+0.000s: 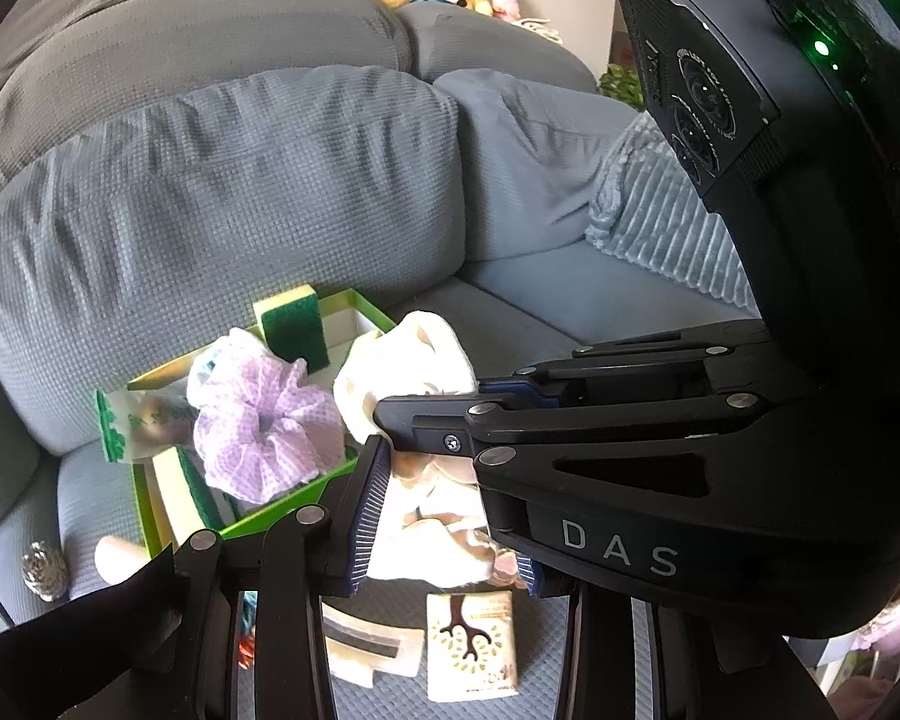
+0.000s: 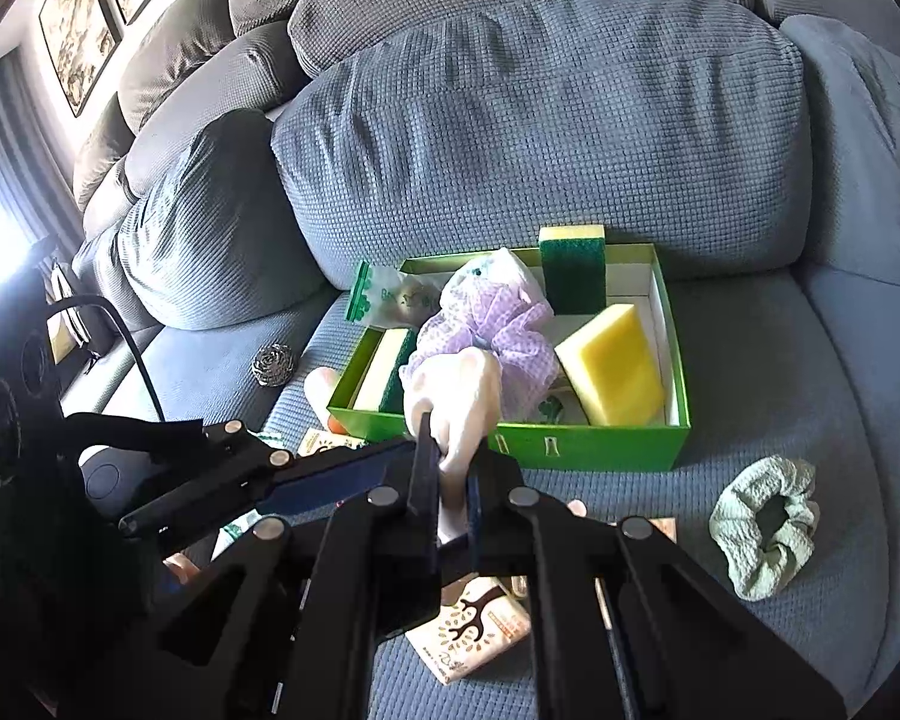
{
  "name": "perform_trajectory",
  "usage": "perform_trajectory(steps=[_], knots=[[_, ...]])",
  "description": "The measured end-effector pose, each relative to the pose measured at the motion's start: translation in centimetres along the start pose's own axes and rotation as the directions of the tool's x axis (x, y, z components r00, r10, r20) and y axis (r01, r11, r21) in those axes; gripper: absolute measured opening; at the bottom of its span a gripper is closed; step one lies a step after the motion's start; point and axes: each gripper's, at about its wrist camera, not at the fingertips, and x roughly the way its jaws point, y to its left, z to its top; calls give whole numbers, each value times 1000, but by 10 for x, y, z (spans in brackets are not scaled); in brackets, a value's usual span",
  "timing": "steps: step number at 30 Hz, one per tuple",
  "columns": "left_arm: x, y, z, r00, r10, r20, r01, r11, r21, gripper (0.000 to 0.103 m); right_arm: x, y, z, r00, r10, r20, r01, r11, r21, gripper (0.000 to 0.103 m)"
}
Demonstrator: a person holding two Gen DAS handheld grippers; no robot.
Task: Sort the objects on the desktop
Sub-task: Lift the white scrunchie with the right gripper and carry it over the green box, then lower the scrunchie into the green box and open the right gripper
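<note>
Both grippers grip one cream cloth piece with brown print [image 1: 432,498]. In the left wrist view my left gripper [image 1: 444,534] is shut on its lower part. My right gripper [image 1: 432,405] reaches in from the right, shut on its upper part. In the right wrist view the cloth [image 2: 456,402] bunches above my right gripper [image 2: 450,471], just before the green box [image 2: 570,447]. The left gripper's blue-padded finger [image 2: 330,480] comes in from the left. The box holds a purple scrunchie [image 2: 498,324], a yellow sponge [image 2: 612,354] and green-backed sponges [image 2: 573,267].
All of this lies on a grey sofa seat. A pale green scrunchie [image 2: 762,534] sits right of the box, a steel scourer [image 2: 273,365] to its left. A tissue pack with a tree print [image 2: 468,630] lies under the grippers. A zip bag [image 2: 390,300] leans at the box's back corner.
</note>
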Motion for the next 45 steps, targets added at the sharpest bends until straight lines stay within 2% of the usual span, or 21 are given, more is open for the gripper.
perform_trajectory(steps=[12, 22, 33, 41, 44, 45], knots=[[16, 39, 34, 1000, 5, 0, -5, 1000, -26, 37, 27, -12, 43, 1000, 5, 6, -5, 1000, -5, 7], [49, 71, 60, 1000, -5, -11, 4, 997, -76, 37, 61, -32, 78, 1000, -3, -11, 3, 1000, 10, 7], [92, 99, 64, 997, 11, -77, -21, 991, -132, 37, 107, -55, 90, 998, -5, -59, 8, 998, 57, 7], [110, 110, 65, 995, 7, -97, -22, 988, -153, 37, 125, -65, 94, 997, -22, -74, 26, 998, 65, 7], [114, 112, 65, 994, 8, -105, -25, 987, -157, 37, 131, -68, 96, 997, -33, -76, 38, 997, 70, 11], [115, 113, 66, 994, 13, -110, -30, 987, -159, 40, 132, -70, 96, 996, -44, -75, 49, 996, 74, 12]])
